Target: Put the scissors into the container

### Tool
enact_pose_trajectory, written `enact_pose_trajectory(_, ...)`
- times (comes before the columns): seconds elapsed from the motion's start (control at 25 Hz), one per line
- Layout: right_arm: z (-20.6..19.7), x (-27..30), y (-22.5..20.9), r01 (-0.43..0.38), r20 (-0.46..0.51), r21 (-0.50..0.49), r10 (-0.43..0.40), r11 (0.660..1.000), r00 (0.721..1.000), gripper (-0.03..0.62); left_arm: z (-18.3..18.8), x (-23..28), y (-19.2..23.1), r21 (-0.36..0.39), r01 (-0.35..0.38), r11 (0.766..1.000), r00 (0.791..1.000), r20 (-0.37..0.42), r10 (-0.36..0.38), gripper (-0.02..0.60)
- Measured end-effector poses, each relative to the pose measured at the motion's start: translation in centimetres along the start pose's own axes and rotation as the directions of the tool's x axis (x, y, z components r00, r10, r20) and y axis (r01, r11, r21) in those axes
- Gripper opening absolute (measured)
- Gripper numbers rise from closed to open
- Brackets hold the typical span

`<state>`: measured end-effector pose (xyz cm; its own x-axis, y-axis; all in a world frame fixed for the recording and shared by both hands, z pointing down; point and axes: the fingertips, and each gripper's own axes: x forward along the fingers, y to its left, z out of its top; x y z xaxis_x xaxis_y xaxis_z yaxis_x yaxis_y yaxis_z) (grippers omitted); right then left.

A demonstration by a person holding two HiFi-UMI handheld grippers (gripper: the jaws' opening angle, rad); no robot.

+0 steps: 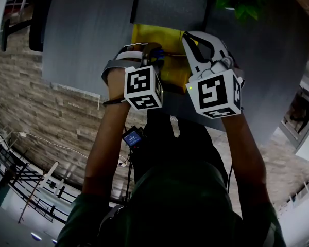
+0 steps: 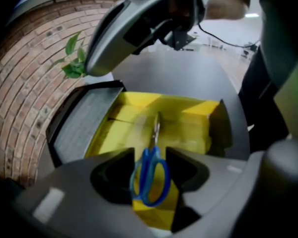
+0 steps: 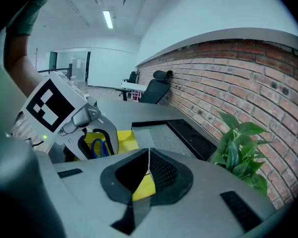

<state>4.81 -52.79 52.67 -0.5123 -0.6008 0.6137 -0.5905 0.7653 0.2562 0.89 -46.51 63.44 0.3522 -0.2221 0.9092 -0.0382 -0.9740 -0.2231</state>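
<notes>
Blue-handled scissors [image 2: 150, 175] hang between the jaws of my left gripper [image 2: 150, 155], blades pointing into the yellow container [image 2: 193, 128] just beyond. The jaws stand apart, with a gap on each side of the handles, so the left gripper is open. In the head view the left gripper [image 1: 152, 54] sits over the near left part of the container [image 1: 154, 40], and the right gripper [image 1: 196, 41] hovers beside it over the right part. The right gripper [image 3: 149, 155] is shut with nothing between its pads. From its view the left gripper [image 3: 92, 138] and the scissors' handles [image 3: 99, 147] show at the left.
A dark grey padded tray [image 2: 82, 123] lies against the container's far side, on a round grey table [image 1: 82, 40]. A green plant [image 3: 243, 148] stands by the curved brick wall [image 3: 228, 78]. A black tray [image 3: 193, 135] lies next to the grey one.
</notes>
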Motion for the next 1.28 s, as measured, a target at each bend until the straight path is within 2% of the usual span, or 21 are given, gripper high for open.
enact_pose_trajectory(0.16, 0.5, -0.2, 0.1, -0.003, 0.005, -0.004, 0.003, 1.000, 1.000, 0.008, 1.0, -1.6, -0.7, 0.034, 0.044, 0.998, 0.999, 0.017, -0.045, 0.215)
enact_pose_trajectory(0.28, 0.9, -0.7, 0.1, 0.006, 0.002, -0.006, -0.006, 1.000, 1.000, 0.008, 1.6, -3.1, -0.5, 0.047, 0.041, 0.998, 0.999, 0.027, -0.043, 0.216)
enact_pose_trajectory(0.48, 2.8, -1.8, 0.2, 0.009, 0.027, -0.033, -0.008, 0.999, 1.000, 0.008, 2.8, -5.8, 2.0, 0.005, -0.059, 0.998, 0.995, 0.084, 0.059, 0.211)
enact_pose_trajectory(0.56, 3.8, -2.4, 0.0, 0.010, 0.038, -0.054, -0.008, 0.998, 0.999, 0.008, 3.5, -7.4, 3.2, -0.007, -0.116, 0.993, 0.987, 0.112, 0.116, 0.177)
enact_pose_trajectory(0.72, 6.0, -4.2, -0.3, 0.017, 0.062, -0.090, -0.012, 0.996, 0.998, 0.006, 5.2, -11.7, 5.5, -0.029, -0.238, 0.971, 0.954, 0.179, 0.239, 0.045)
enact_pose_trajectory(0.8, 7.2, -5.3, -0.5, 0.028, 0.076, -0.104, -0.020, 0.994, 0.997, 0.006, 5.9, -13.8, 6.3, -0.047, -0.292, 0.955, 0.932, 0.209, 0.295, 0.004)
enact_pose_trajectory(1.08, 11.3, -9.2, -0.9, 0.070, 0.148, -0.143, -0.048, 0.987, 0.988, 0.006, 7.3, -20.5, 8.1, -0.072, -0.456, 0.887, 0.851, 0.255, 0.459, 0.003)
enact_pose_trajectory(1.16, 12.3, -10.2, -0.8, 0.079, 0.167, -0.156, -0.052, 0.985, 0.985, 0.006, 7.5, -21.9, 8.2, -0.076, -0.484, 0.872, 0.836, 0.254, 0.487, 0.003)
enact_pose_trajectory(1.28, 13.6, -11.7, -0.5, 0.087, 0.190, -0.176, -0.053, 0.980, 0.980, 0.006, 7.7, -23.2, 7.9, -0.068, -0.507, 0.859, 0.824, 0.252, 0.507, 0.003)
